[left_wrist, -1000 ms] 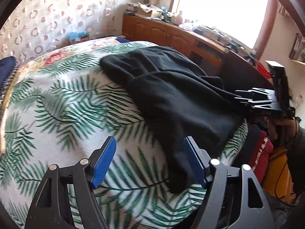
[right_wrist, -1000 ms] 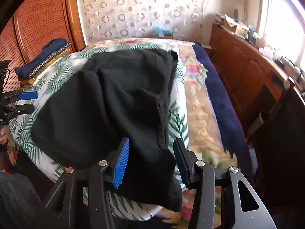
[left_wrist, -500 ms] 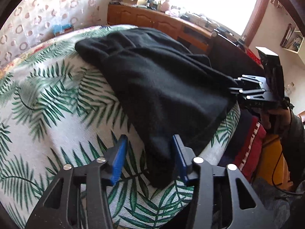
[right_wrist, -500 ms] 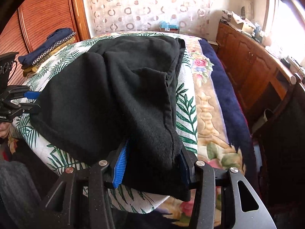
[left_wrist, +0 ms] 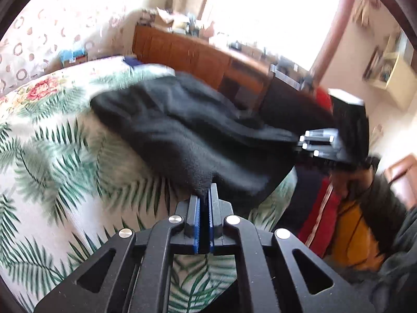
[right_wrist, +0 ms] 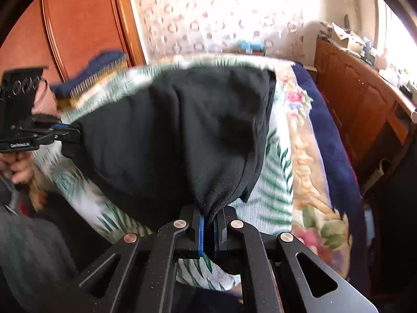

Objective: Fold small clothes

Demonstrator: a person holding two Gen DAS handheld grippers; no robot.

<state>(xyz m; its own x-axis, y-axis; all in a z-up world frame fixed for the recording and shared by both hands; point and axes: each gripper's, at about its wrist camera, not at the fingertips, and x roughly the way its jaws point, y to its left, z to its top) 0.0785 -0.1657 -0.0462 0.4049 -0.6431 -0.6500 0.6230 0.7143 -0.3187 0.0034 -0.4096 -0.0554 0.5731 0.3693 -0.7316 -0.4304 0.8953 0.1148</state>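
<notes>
The left gripper [left_wrist: 204, 195] has just closed its jaws and is clamped on the near corner of the garment [left_wrist: 187, 135]. The right gripper [right_wrist: 208, 215] has just closed likewise and pinches a gathered bunch of the same garment at the other near corner. The garment lies spread on the bed [left_wrist: 52, 156], reaching from the near edge toward the far end, with its near hem lifted and drawn between the two grips

Risks from here:
- Slip: each grip holds only a small bite of cloth at the pad tips; a quick pull would likely free a corner
- Uneven fold: the right bite is bunched and layered, the left thin; the hem may travel crooked
- Drag: the far part rests on the bedspread and may crumple if the near edge is not lifted high enough
- Snag: the far edge of the garment may catch on the folded pile [right_wrist: 99, 70] at the left corner

Materials: the garment is black, matte, soft knit, thick enough to hold rounded folds. The bedspread is thin ribbed cloth printed with green fern leaves. The pads [right_wrist: 200, 232] are flat, blue and rubbery; the gripper frames are rigid black plastic
</notes>
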